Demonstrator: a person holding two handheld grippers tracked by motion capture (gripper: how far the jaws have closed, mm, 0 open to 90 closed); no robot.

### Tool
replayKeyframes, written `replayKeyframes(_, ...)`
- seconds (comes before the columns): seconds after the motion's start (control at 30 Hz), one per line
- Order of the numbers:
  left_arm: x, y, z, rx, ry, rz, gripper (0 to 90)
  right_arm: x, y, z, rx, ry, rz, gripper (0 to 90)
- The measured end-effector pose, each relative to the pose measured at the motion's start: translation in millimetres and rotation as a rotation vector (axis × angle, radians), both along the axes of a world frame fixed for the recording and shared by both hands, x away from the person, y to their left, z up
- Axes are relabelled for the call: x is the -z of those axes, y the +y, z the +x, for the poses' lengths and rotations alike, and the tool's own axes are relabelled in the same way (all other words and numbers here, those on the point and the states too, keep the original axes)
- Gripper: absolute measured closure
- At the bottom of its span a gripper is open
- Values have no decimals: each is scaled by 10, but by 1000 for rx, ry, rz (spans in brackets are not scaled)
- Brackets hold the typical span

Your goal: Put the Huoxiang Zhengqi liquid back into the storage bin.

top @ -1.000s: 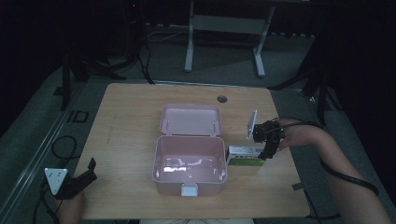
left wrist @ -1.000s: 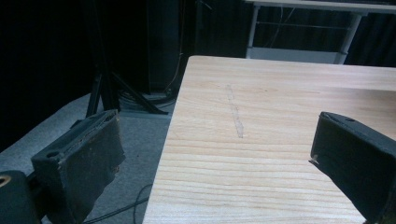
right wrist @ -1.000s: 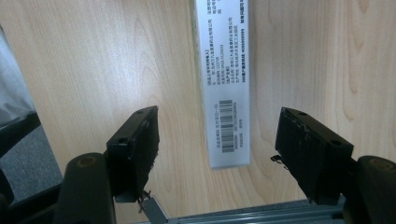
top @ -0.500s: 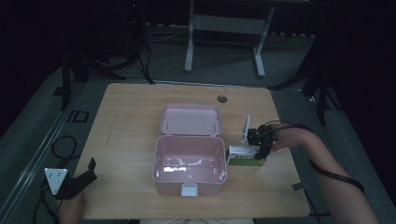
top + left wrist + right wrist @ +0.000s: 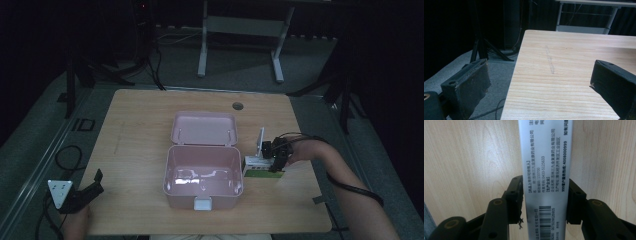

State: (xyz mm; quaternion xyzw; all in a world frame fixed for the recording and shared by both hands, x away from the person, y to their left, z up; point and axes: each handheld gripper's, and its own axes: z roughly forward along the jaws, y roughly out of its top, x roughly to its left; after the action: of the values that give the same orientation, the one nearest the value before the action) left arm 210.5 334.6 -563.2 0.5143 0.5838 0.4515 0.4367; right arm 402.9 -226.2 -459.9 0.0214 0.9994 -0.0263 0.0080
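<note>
A small white and green carton (image 5: 255, 165) lies on the wooden table (image 5: 140, 120), touching the right wall of an open pink box (image 5: 170, 175). My right gripper (image 5: 274, 163) points down over the carton. In the right gripper view its jaws have just been closing, and both pads (image 5: 517, 195) now press the long sides of the printed white carton (image 5: 545, 165). My left gripper (image 5: 95, 183) rests at the table's near left corner. Its jaws stand wide apart (image 5: 540, 75) over bare wood with nothing between them.
The pink box's lid (image 5: 204, 128) lies folded back flat behind it, and a white latch (image 5: 202, 203) sits on its front. A round cable hole (image 5: 237, 106) is near the far edge. A metal stand (image 5: 240, 45) and cables (image 5: 65, 155) are on the floor.
My right gripper has sunk onto the carton and its jaws have closed on the carton's sides. The left gripper has stayed where it was.
</note>
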Motion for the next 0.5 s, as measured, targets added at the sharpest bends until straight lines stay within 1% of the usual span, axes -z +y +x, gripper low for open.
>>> replayKeyframes(0.03,0,-1,0,-1,0,0,27,-1,0,6,2,-2,0,595)
replayKeyframes(0.2,0,1,1,1,1,-1,28,-6,1,16,0,16,-8,613)
replayKeyframes(0.5,0,3,0,1,1,-6,27,-52,-14,-10,-8,19,-12,619)
